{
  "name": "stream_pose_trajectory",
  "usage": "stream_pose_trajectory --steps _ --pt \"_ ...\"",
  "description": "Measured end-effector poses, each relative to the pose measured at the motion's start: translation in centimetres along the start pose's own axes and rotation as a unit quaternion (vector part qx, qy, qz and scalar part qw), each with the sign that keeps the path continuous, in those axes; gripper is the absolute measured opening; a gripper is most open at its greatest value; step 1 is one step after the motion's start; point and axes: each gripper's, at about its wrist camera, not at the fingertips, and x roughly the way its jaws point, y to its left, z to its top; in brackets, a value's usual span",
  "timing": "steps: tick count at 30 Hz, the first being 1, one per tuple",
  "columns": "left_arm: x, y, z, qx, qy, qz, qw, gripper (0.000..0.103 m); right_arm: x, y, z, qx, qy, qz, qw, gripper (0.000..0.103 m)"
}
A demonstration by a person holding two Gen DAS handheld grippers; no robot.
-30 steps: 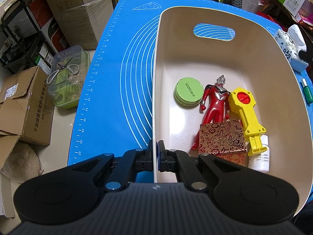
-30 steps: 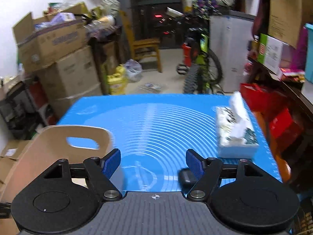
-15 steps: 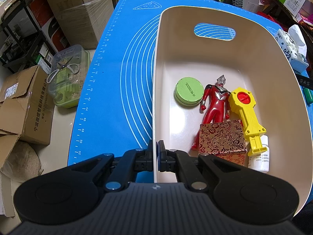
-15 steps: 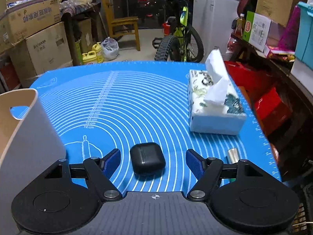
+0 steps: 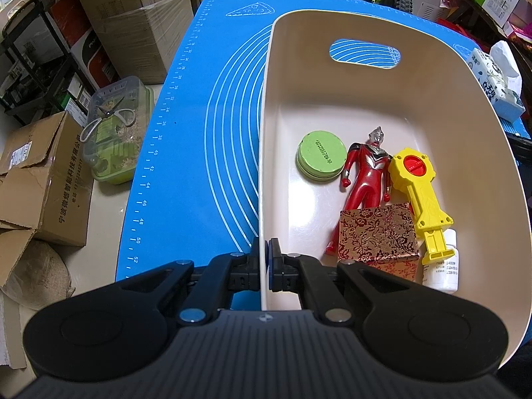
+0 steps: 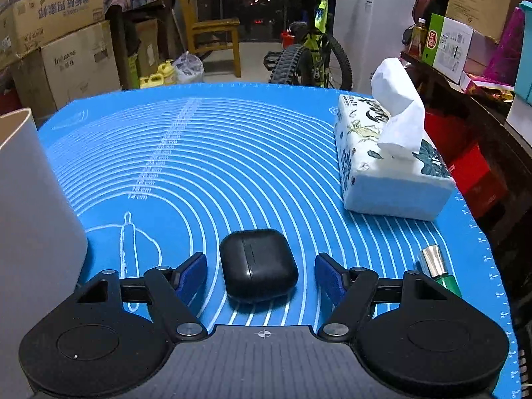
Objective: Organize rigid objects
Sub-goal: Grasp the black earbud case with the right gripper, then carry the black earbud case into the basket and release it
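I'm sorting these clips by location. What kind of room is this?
Probably a home storage room or garage used as a workspace: stacked cardboard boxes, a parked bicycle and a white chest freezer surround the table's blue mat.

Earbud case [image 6: 257,267] right of bin [image 6: 33,216]

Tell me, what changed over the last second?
The open right gripper swung down to bracket the black rounded earbud case on the blue mat, not yet gripping. The left gripper stayed clamped on the cream plastic bin's wall; its contents unmoved.
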Motion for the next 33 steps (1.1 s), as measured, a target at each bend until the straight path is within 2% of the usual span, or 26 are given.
stream_pose_trajectory --steps 2,4,5,17,26,33 --pt "0.0 -0.1 0.0 0.0 0.0 0.0 1.0 0.005 0.0 -0.1 0.0 0.006 -0.003 0.001 1.0 0.068" --pt "0.0 -0.1 0.0 -0.001 0.001 0.001 1.0 0.005 -0.1 -0.2 0.1 -0.001 -0.003 -0.006 1.0 0.053" --pt "0.0 -0.2 0.0 0.0 0.001 0.002 1.0 0.005 -0.2 -0.2 0.0 -0.004 -0.005 -0.005 1.0 0.05" --pt "0.0 -0.3 0.1 -0.001 0.001 0.003 1.0 0.005 -2.1 0.2 0.1 -0.034 -0.006 -0.017 0.999 0.05" --pt "-0.1 -0.3 0.1 -0.002 0.001 0.003 1.0 0.005 -6.4 -0.1 1.6 -0.026 -0.046 -0.017 0.998 0.05" --pt "-0.1 -0.2 0.1 -0.002 0.001 0.003 1.0 0.005 -11.3 1.7 3.6 -0.019 -0.097 0.01 0.995 0.05"
